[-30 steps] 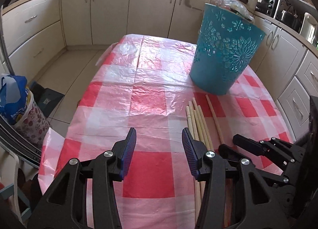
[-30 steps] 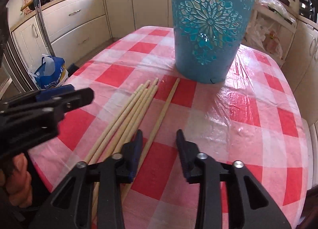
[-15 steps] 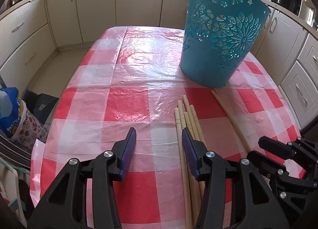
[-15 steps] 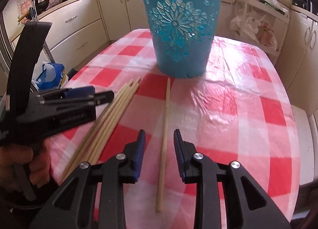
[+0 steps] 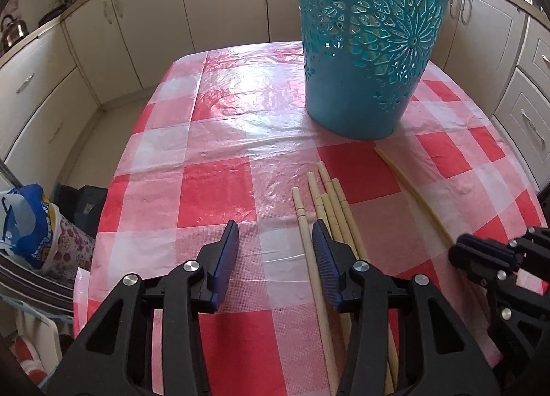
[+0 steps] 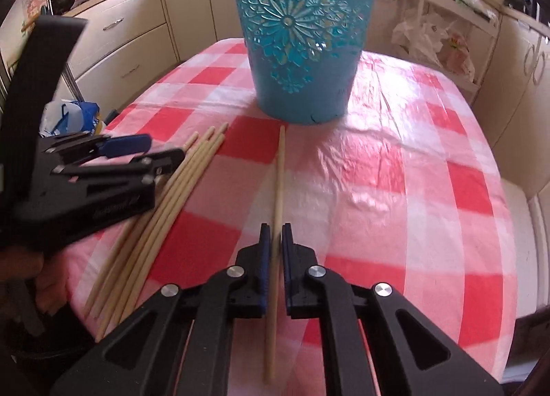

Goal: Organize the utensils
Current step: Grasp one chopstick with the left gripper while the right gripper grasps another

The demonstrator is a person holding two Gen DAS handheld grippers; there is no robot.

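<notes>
In the right wrist view the right gripper (image 6: 275,237) sits at the bottom centre of the frame, its fingers (image 6: 264,251) having just closed onto a single wooden stick (image 6: 279,169) that runs up the middle of the frame toward the blue basket (image 6: 302,34). The hold falls in the stick's lower part, toward the near end. The stick looks light, stiff and smooth, so it will likely lift easily but could pivot or slide in a narrow pinch; a hold nearer its middle would balance it better.

In the left wrist view the left gripper (image 5: 275,251) sits at lower centre, its fingers (image 5: 225,258) partly open after narrowing a little, with one stick of the bundle (image 5: 330,210) lying between them but not pressed. The other sticks lie side by side on the checked tabletop (image 5: 213,189), touching one another, so picking out just one could drag its neighbours.
</notes>
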